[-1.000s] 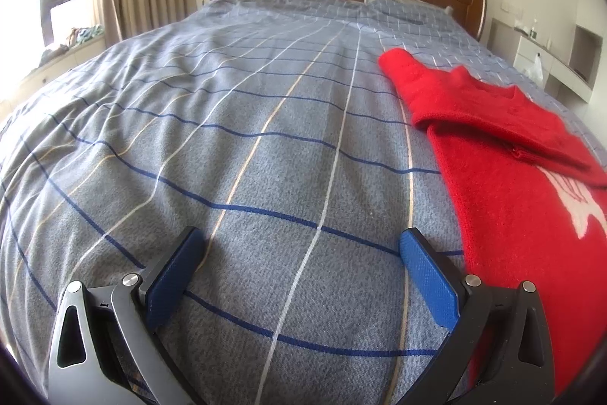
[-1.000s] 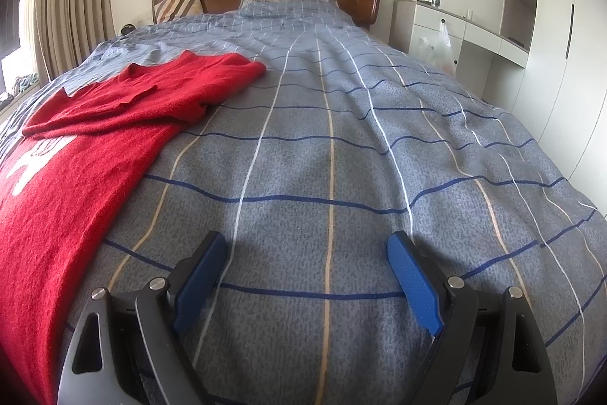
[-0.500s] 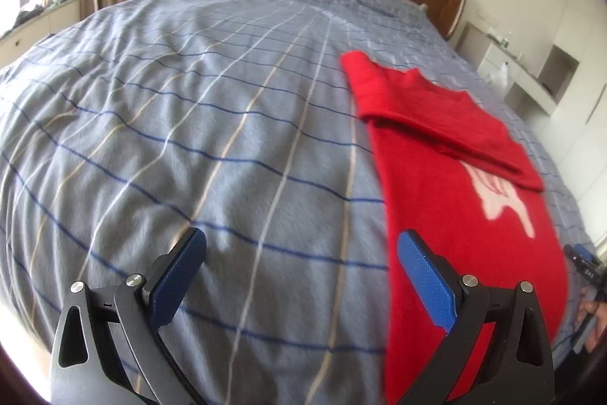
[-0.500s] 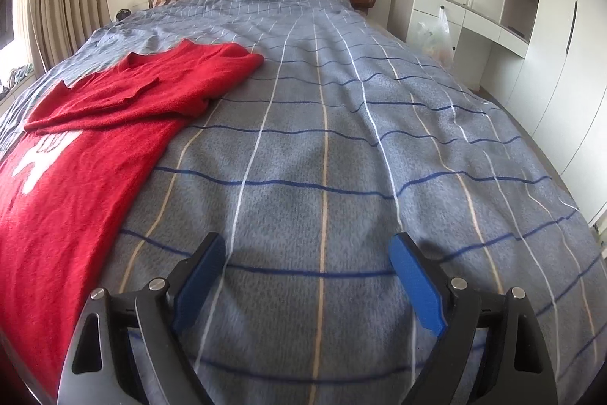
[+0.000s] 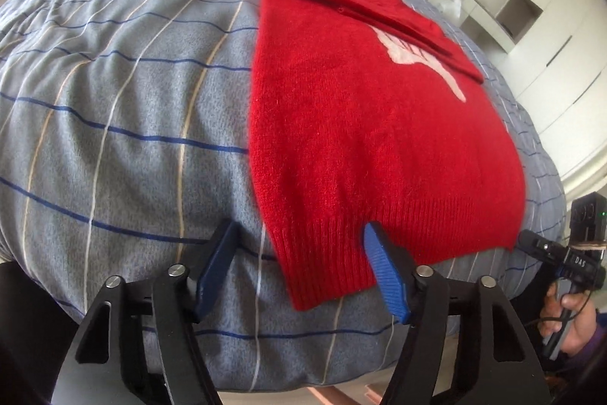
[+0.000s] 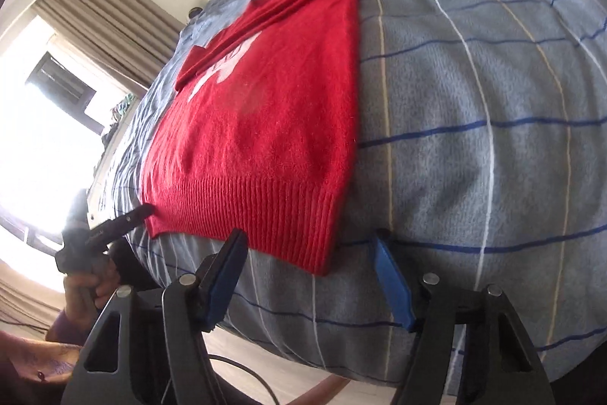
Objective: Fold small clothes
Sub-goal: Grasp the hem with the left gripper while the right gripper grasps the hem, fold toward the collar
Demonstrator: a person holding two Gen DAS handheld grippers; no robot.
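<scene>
Sweater [image 5: 364, 124], red knit, one item: lies flat on the bed [image 5: 125, 93], sleeves folded across the chest, ribbed hem [image 5: 334, 253] nearest you at the mattress edge. White motif faces up.

Left gripper [image 5: 299, 268]: fingers closing, not yet pinching. The hem's left corner sits between them; the right-hand blue pad overlaps the rib, the left-hand one is over bare bedding.

Right gripper [image 6: 309, 276]: fingers closing likewise, released for now. The hem's right corner [image 6: 322, 253] lies between the pads, apparently just ahead of them, though the fisheye makes the gap hard to judge.

Step in hand, as it reads: taking both hem corners for a fold up toward the collar.

Handling notes for you:
- Push each gripper a little deeper so the pads bite both knit layers, not only the rib's edge.
- Keep the lower pad from snagging the bedcover.
- Close both hands at matching depth, then lift evenly so the hem stays straight.
- Knit is stretchy; pull gently.
</scene>
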